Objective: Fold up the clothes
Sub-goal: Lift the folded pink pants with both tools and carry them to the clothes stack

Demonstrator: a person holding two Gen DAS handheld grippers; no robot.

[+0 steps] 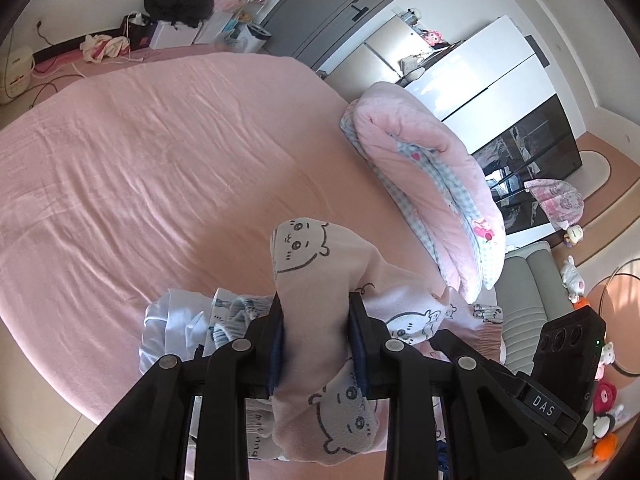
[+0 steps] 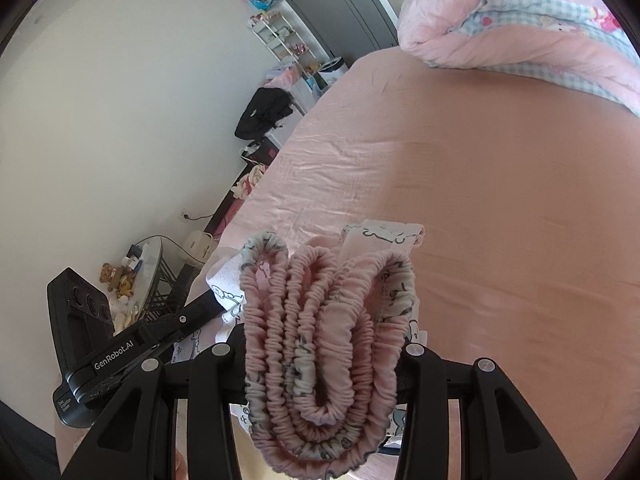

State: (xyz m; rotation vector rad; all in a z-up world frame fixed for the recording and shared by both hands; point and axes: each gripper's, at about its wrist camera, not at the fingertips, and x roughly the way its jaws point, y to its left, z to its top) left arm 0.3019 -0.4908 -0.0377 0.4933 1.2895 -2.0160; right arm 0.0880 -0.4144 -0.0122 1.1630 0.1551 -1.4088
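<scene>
Grippers [image 1: 316, 320] [image 2: 324, 344] tilt downward, jaws clamping pink garment [image 1: 316, 280].

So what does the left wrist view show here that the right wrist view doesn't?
Only the left wrist view: the left gripper shut on a bear-print part of the pink garment, a pale blue garment on the bed, and white cabinets.

Only the right wrist view: the right gripper shut on the garment's bunched elastic waistband, and a glass side table.

Both: the pink bed sheet, the folded quilt, the black bag.
</scene>
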